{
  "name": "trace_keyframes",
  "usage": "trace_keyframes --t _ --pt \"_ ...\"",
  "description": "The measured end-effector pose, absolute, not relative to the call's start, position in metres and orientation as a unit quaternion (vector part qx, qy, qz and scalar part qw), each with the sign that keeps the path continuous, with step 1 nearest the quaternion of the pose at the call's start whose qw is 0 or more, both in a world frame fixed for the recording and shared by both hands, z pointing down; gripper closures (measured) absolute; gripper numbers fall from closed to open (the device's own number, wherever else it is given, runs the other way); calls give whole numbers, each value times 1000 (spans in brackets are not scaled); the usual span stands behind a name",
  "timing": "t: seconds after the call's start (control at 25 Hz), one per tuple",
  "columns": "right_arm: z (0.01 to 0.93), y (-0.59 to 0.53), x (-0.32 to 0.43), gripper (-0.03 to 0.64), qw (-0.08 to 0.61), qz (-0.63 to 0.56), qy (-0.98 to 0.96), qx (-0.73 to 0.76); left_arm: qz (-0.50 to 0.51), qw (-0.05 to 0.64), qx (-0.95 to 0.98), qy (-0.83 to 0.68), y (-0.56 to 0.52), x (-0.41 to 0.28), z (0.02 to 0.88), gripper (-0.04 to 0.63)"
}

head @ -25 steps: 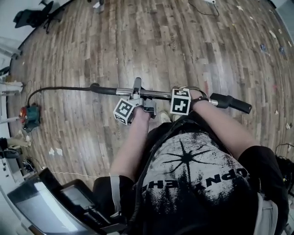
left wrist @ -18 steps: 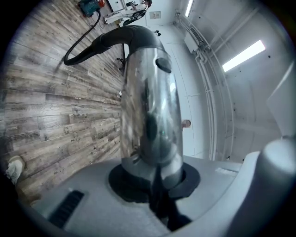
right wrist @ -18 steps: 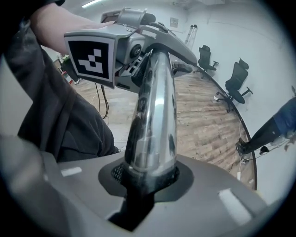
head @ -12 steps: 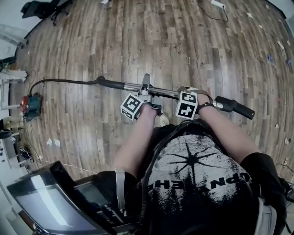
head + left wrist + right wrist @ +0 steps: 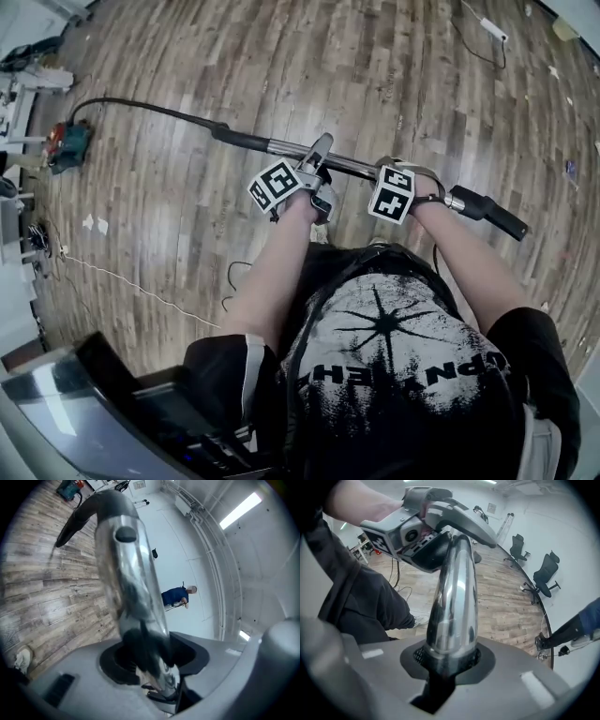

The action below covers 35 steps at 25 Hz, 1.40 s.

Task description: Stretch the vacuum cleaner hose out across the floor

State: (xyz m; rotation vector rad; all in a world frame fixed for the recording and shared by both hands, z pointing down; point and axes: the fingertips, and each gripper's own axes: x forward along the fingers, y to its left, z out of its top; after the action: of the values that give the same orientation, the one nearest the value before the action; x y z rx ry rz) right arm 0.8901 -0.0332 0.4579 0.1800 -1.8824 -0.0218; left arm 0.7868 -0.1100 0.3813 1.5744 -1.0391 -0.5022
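Wood-plank floor (image 5: 187, 206) | white walls (image 5: 187, 536) | left gripper (image 5: 317, 157) fingers just opened round chrome tube (image 5: 352, 167) | right gripper (image 5: 408, 183) fingers clenched on it

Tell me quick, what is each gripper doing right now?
Left gripper: open, its jaws have just been opening, tube between them, not clamped.
Right gripper: shut on the tube.

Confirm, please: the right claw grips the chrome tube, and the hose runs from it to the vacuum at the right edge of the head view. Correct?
The side is wrong. The right claw grips the tube, and the hose runs from it to the vacuum near the upper left edge, as the head view shows.
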Motion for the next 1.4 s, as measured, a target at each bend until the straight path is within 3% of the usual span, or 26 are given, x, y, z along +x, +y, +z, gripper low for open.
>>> trace_keyframes --t 0.28,0.64,0.92,1.4 --pt "477 -51 912 534 587 8 -806 76 -148 560 673 -460 -90 804 397 391" --pt "534 -96 944 534 620 27 -778 104 15 503 769 -395 -118 823 451 594" --pt "596 -131 974 534 594 11 -797 108 136 394 850 -322 -134 860 491 595" --pt "826 -152 1078 535 606 -15 -787 117 157 286 912 -250 -141 925 646 595"
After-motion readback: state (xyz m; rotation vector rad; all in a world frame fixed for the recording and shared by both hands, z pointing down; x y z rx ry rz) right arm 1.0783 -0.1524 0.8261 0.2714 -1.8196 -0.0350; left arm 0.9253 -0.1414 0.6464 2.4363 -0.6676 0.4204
